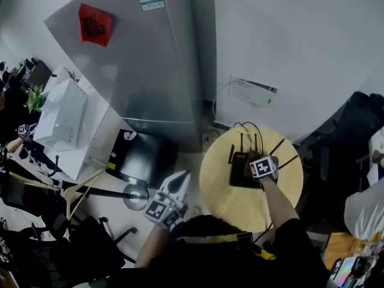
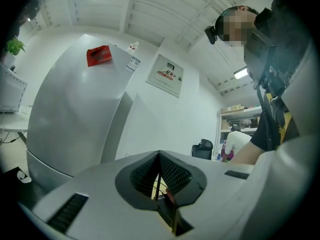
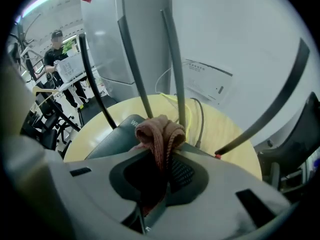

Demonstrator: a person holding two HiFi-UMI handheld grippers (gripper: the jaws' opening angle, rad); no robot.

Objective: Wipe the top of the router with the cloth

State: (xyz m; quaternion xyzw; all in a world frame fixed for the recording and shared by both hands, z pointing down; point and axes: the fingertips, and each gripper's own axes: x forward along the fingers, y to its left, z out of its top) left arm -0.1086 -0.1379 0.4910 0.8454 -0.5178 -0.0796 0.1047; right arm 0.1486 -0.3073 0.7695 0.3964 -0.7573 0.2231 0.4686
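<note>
A black router [image 1: 242, 169] with several upright antennas lies on a round pale wooden table [image 1: 223, 194]. My right gripper [image 1: 257, 162] is over the router's top, shut on a folded brownish-pink cloth [image 3: 160, 132]. In the right gripper view the cloth bulges out past the jaws and rests against the dark router [image 3: 114, 137], between its antennas [image 3: 173, 54]. My left gripper [image 1: 177, 186] hangs off the table's left edge, away from the router, its jaws pressed together with nothing between them [image 2: 161, 176].
A silver fridge [image 1: 144, 59] stands behind the table, beside a white wall with a cable box [image 1: 253, 92]. A black box [image 1: 141, 156] and a wooden hanger [image 1: 78, 194] lie on the floor at left. Yellow and black cables [image 3: 192, 116] trail behind the router. A person [image 3: 60, 64] stands far left.
</note>
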